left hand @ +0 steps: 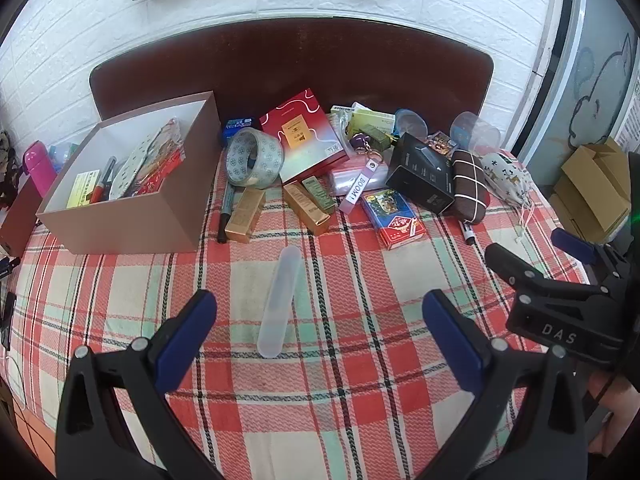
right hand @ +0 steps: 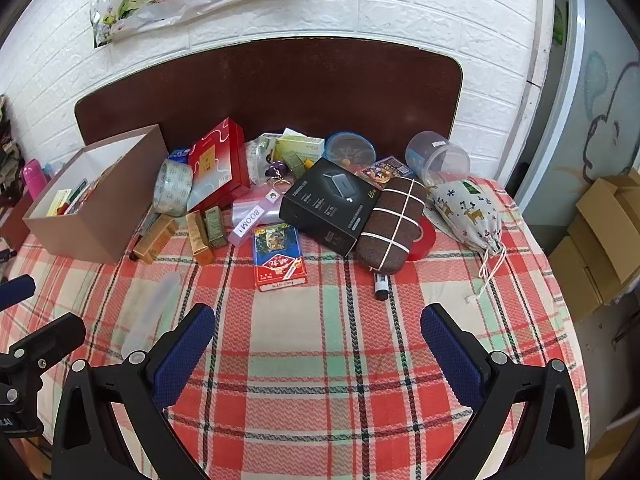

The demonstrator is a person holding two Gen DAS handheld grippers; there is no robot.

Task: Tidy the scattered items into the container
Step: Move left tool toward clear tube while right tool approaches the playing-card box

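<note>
Left wrist: open brown box (left hand: 120, 216), part-filled

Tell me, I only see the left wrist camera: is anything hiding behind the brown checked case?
Observer: Yes. A red tape roll lies against the far right side of the brown case, which partly covers it.
Operator: Cool! Is the right gripper holding something? I only see a bit of it.
Observer: No. The right gripper is empty. Its fingers stand wide apart, with only the checked tablecloth between them.
</note>
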